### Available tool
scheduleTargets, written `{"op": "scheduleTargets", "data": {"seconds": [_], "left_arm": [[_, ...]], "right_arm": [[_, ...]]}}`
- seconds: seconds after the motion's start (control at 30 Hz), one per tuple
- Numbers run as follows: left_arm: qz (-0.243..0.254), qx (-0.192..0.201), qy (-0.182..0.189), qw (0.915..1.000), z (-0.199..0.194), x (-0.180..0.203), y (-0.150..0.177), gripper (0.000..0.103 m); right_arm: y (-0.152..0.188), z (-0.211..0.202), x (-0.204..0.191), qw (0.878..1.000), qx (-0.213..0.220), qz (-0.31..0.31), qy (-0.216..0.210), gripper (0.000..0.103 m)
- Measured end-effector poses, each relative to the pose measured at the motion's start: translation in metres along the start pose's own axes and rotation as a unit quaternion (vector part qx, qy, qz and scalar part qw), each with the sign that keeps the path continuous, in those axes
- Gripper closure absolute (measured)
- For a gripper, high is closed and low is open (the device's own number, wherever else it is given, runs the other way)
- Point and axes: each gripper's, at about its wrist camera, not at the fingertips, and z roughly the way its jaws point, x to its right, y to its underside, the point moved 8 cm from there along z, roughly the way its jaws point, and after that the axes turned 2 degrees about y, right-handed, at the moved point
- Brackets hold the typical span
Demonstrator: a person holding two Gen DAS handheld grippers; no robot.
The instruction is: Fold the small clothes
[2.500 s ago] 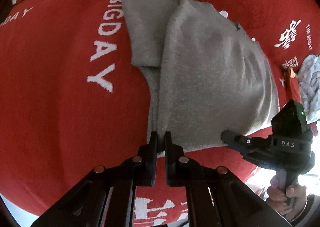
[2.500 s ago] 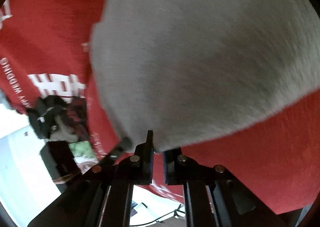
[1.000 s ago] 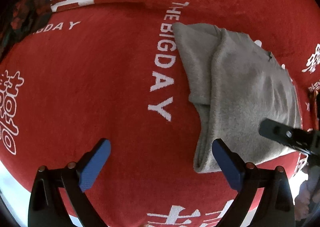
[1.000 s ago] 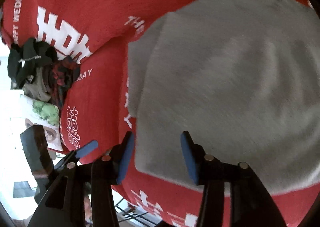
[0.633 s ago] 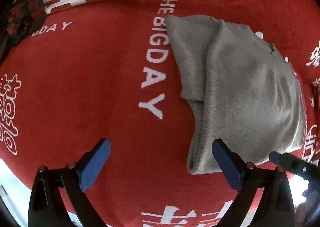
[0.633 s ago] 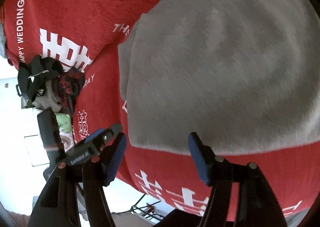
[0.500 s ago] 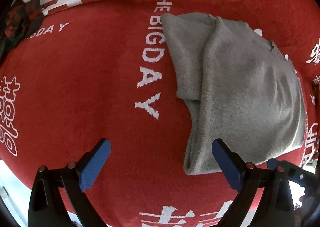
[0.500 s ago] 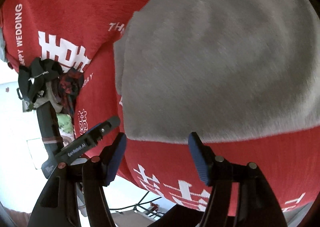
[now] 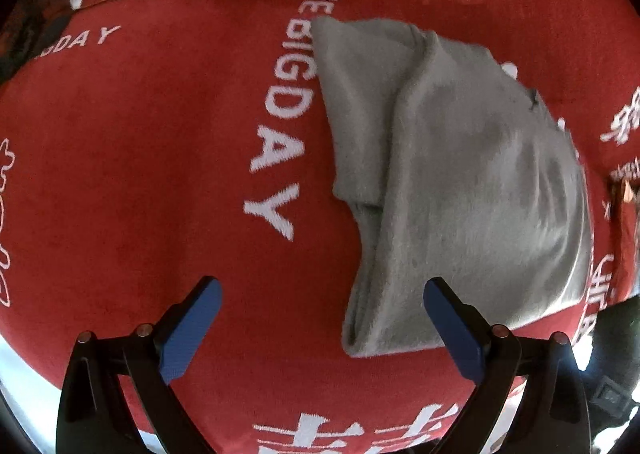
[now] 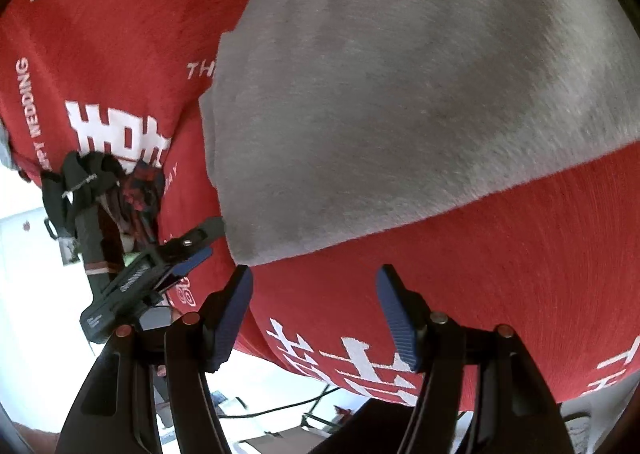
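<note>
While garment (image 9: 460, 174) lies folded, both fingers (image 10: 234, 310) empty.

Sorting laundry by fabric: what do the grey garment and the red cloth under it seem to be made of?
Grey garment: probably fleece or brushed knit; matte, fuzzy nap, soft folds. Red cloth: likely short-pile plush or velour; fine ribbed nap, white lettering.

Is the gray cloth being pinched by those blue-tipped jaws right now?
No. The gray cloth lies loose on the red blanket, and the left gripper stands wide open with nothing pressed between its jaws.
</note>
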Motion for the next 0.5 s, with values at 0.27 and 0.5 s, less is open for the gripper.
{"op": "scheduleTargets", "data": {"seconds": [0.27, 0.5], "left_arm": [[-0.035, 0.016, 0.029, 0.9988, -0.007, -0.008, -0.022, 0.002], [-0.043, 0.011, 0.037, 0.9983, 0.002, -0.005, -0.025, 0.002]], "right_arm": [[-0.009, 0.006, 0.011, 0.994, 0.04, 0.082, -0.061, 0.035], [-0.018, 0.024, -0.001, 0.985, 0.061, 0.116, -0.113, 0.035]]}}
